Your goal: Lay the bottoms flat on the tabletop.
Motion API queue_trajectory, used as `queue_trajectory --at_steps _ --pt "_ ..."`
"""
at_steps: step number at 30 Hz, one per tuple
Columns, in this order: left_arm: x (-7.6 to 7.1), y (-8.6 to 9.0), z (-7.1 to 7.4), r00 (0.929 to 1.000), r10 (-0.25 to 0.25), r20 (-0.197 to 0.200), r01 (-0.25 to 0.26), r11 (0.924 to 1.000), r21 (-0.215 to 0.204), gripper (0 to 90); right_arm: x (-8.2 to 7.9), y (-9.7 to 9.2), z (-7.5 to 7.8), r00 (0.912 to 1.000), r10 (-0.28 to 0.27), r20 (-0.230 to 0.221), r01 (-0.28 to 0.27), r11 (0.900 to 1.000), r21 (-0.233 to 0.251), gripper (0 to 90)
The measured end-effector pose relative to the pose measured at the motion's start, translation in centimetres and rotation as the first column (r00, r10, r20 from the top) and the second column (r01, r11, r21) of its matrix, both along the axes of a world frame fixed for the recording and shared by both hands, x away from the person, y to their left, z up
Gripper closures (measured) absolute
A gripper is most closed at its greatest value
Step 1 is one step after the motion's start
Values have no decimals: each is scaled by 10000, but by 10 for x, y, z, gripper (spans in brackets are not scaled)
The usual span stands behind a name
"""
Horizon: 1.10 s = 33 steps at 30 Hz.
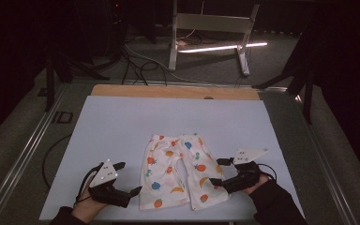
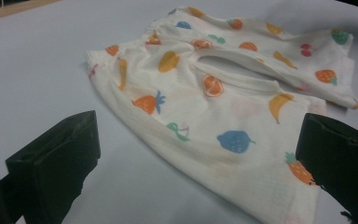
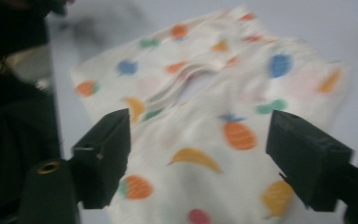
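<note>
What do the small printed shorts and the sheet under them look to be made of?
The shorts look like soft, thin knit fabric, probably cotton: matte white with a fruit print, gathered at the waistband, lying limp with gentle wrinkles. The sheet under them looks like smooth, matte pale board or plastic, flat and uncreased; which one is hard to tell. A wooden-looking edge shows at its far side.

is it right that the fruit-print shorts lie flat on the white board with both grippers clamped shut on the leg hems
Not quite. The fruit-print shorts do lie flat on the white board, but the left gripper and right gripper both stand open, as each gripper view shows.
</note>
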<state>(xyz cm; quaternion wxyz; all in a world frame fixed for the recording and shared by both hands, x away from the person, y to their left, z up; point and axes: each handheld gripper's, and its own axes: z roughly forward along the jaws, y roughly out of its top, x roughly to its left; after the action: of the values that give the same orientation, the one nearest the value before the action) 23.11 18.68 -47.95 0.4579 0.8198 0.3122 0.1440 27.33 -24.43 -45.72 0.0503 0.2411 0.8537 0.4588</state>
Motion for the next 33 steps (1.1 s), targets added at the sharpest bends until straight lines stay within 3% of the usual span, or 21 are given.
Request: queue_trajectory --at_steps 1,5,6,8,11,12,14,17,20,21,22,23,26,28,30,32,33 --pt "3 -1 1 10000 83 -44 -83 9999 57 8 4 -3 0 9999 -128 -20 128 9999 58 131" --pt "18 -5 4 9990 314 -319 -306 9992 253 8 13 -7 1 9985 -554 -28 554 9981 268 149" --pt "30 -8 6 9988 379 -316 -374 9992 146 9 27 -9 3 9947 -1019 98 1015 9942 350 167" --pt "34 -10 7 9986 413 -330 -408 9991 152 11 37 -8 3 9919 -1262 130 1258 9916 287 168" --pt "56 -17 10 9969 623 -490 -616 9980 164 20 55 -1 3 9853 -1707 50 1707 9852 124 166" --pt "56 -17 10 9969 623 -490 -616 9980 164 20 55 -1 3 9853 -1707 50 1707 9852 124 166" --pt "74 -23 14 9932 829 -820 -810 9964 269 20 72 6 1 9819 -1889 -135 1890 9819 75 140" --pt "89 -29 14 9910 1027 -864 -988 9940 476 35 88 16 -2 9796 -1956 -468 1973 9797 349 139" --pt "100 -33 12 9874 1189 -1044 -1143 9922 491 58 98 24 -4 9778 -2014 -582 2028 9790 186 151" --pt "113 -36 8 9817 1238 -1444 -1175 9917 518 60 108 31 -5 9749 -2115 -698 2126 9771 86 229" --pt "113 -36 8 9817 1238 -1444 -1175 9917 518 70 108 31 -5 9749 -2115 -698 2126 9771 86 229" --pt "124 -41 3 9768 1425 -1600 -1299 9877 868 105 120 38 -7 9642 -2453 -1009 2454 9694 -114 341" --pt "132 -43 -2 9711 1557 -1810 -1415 9859 890 163 129 41 -11 9564 -2656 -1217 2652 9640 -198 378" --pt "145 -46 -12 9588 1879 -2131 -1647 9788 1218 166 139 46 -16 9431 -3025 -1380 2977 9531 -550 437" --pt "152 -46 -19 9500 2130 -2284 -1883 9741 1254 202 150 51 -23 9300 -3289 -1643 3176 9438 -913 486" --pt "159 -45 -25 9433 2229 -2458 -1990 9728 1185 230 156 56 -29 9239 -3346 -1858 3175 9411 -1161 506" --pt "162 -46 -28 9402 2298 -2514 -2048 9712 1218 242 158 57 -32 9252 -3323 -1834 3129 9413 -1269 509"
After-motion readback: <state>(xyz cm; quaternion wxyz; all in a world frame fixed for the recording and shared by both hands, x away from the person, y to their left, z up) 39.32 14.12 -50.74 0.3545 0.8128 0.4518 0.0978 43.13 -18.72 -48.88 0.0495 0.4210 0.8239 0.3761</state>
